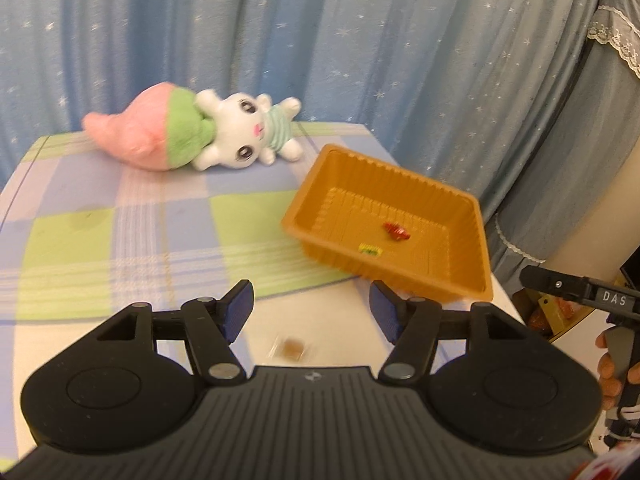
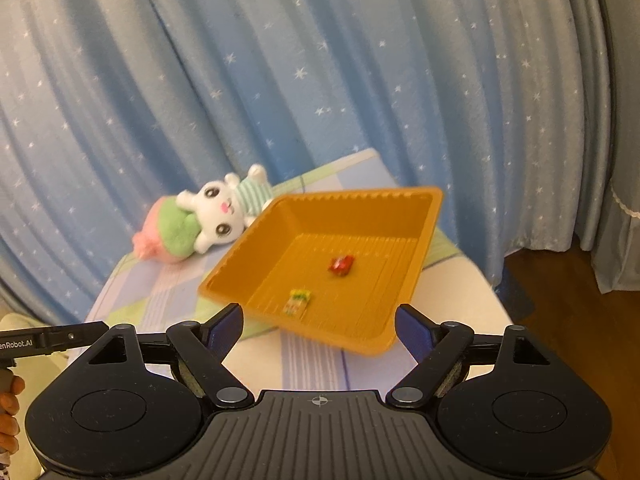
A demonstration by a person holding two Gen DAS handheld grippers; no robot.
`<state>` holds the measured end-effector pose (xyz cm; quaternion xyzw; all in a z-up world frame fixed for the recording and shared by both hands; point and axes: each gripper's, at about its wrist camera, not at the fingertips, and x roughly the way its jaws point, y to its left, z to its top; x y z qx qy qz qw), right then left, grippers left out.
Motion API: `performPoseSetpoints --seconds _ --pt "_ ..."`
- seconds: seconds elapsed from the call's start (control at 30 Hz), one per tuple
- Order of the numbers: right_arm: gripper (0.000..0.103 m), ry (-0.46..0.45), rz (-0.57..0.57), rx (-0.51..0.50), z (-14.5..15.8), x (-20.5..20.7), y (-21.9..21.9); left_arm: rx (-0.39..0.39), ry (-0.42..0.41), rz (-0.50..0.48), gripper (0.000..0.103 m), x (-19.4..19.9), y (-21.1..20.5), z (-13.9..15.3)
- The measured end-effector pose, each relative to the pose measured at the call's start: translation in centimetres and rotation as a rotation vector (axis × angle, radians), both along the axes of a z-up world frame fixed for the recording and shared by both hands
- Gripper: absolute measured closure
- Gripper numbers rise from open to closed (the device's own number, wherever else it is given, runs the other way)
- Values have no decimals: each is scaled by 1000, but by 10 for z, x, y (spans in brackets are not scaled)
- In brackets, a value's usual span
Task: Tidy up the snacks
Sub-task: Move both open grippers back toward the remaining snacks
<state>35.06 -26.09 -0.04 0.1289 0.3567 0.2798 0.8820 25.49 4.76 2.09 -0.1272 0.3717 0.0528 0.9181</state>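
Observation:
An orange plastic tray (image 1: 312, 208) (image 2: 256, 264) sits at the right side of the table. A red wrapped snack (image 1: 396, 231) (image 2: 341, 265) and a yellow-green one (image 1: 370, 250) (image 2: 298, 300) lie on its floor. A small brown wrapped snack (image 1: 291, 349), blurred, lies on the white tabletop just below my left gripper (image 1: 311, 292). That gripper is open with nothing between its blue pads. My right gripper (image 2: 320, 314) hovers wide open over the tray's near rim, also with nothing in it.
A pink, green and white plush rabbit (image 1: 224, 136) (image 2: 208, 216) lies at the back of the checkered cloth (image 1: 120, 220). A blue starred curtain (image 1: 360, 40) hangs behind. The table edge runs just right of the tray. A hand (image 1: 608, 364) shows at the right.

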Motion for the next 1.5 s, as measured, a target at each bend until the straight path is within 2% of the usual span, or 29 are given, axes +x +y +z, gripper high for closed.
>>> performPoseSetpoints --seconds 0.4,0.73,1.1,1.5 --pt "20 37 98 -55 -14 -53 15 3 47 63 42 -75 11 -13" --pt "20 75 192 -113 -32 -87 37 9 107 96 42 -116 14 -33" --pt "20 97 273 -174 -51 -111 59 28 165 70 42 -135 8 -54" --pt "20 97 324 -239 -66 -126 74 44 194 2 43 -131 -7 -67"
